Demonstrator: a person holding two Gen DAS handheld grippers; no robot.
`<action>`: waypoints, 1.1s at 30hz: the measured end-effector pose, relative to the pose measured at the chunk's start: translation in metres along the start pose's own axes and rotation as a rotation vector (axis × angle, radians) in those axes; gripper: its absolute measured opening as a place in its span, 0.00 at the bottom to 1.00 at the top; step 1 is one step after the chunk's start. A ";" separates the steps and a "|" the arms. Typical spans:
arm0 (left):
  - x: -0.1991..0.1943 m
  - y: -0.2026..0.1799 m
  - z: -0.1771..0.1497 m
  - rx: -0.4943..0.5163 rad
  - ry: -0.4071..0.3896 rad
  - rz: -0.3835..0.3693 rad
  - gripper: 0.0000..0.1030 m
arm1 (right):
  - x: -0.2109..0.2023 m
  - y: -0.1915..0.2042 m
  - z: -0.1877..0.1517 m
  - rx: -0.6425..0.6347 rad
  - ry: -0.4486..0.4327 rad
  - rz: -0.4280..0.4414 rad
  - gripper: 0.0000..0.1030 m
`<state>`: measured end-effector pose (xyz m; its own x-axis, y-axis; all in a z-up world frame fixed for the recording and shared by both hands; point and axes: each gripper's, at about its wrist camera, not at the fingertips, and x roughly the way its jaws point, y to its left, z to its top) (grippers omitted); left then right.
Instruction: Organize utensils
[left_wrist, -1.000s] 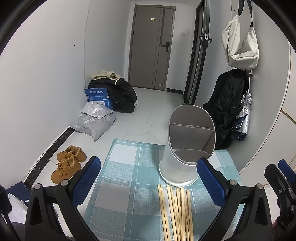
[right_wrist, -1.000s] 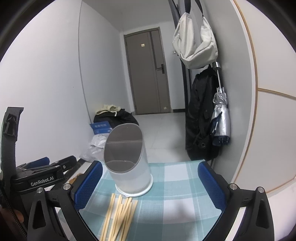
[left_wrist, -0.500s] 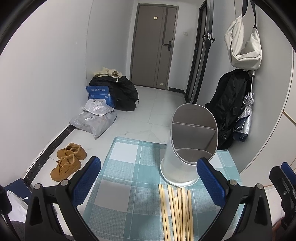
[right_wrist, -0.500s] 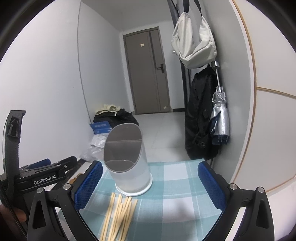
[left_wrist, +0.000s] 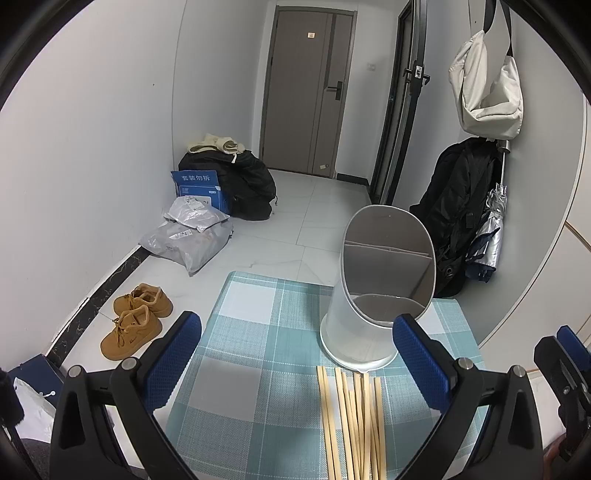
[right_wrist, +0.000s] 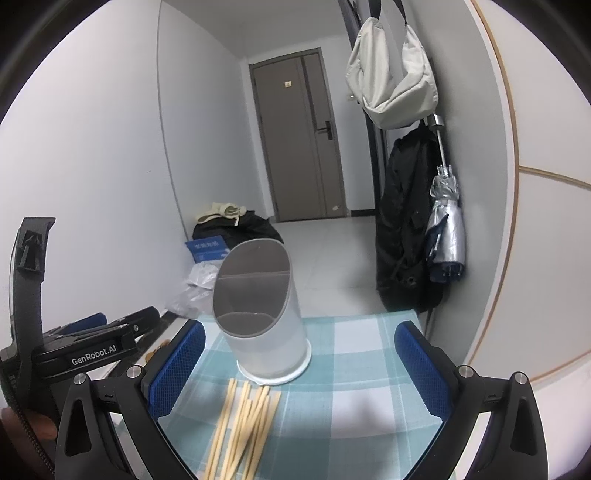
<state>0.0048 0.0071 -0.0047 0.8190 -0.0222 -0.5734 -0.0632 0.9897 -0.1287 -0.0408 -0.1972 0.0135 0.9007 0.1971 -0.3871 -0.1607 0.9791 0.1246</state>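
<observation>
Holder: tall translucent white plastic utensil holder with a slanted oval mouth and grey inner divider (left_wrist: 373, 295), upright at the far side of the table; mouth tilted toward the grippers, likely so sticks can slide in from the near side. Both compartments apparently bare inside.
Chopsticks: loose bunch of pale wooden chopsticks (left_wrist: 351, 424), flat on the cloth, tips just short of the holder's base, roughly parallel and pointing at it; slightly fanned and overlapping in the right wrist view (right_wrist: 243, 421). None in the holder yet, so sorting judged not begun.
Surface: teal-and-white checked tablecloth (left_wrist: 255, 354), woven texture probably enough to keep the sticks from rolling.
Left gripper: black frame with blue ribbed pads (left_wrist: 297, 354), spread wide and holding nothing, above the near part of the cloth with the sticks toward its right finger.
Right gripper: same build (right_wrist: 299, 358), likewise spread wide and holding nothing, sticks lying between its fingers and below; seemingly better placed for the first pick.
Risk: thin sticks touching one another, so a single one hard to pinch off the flat cloth without dragging a neighbour.
Beyond the table: brown shoes on the floor (left_wrist: 136, 321), well apart from the work.
</observation>
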 end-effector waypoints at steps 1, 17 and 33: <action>0.000 0.000 0.000 0.001 0.001 0.000 0.99 | 0.000 0.000 0.000 0.001 0.000 -0.001 1.00; -0.003 0.000 0.001 -0.004 -0.004 0.003 0.99 | 0.002 0.000 0.002 0.002 0.020 0.006 0.98; 0.009 0.022 0.012 -0.059 0.047 -0.017 0.99 | 0.069 -0.009 -0.025 -0.010 0.344 -0.023 0.78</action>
<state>0.0173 0.0306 -0.0032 0.7926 -0.0475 -0.6079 -0.0840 0.9789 -0.1860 0.0130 -0.1914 -0.0370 0.7154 0.1784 -0.6756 -0.1474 0.9836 0.1037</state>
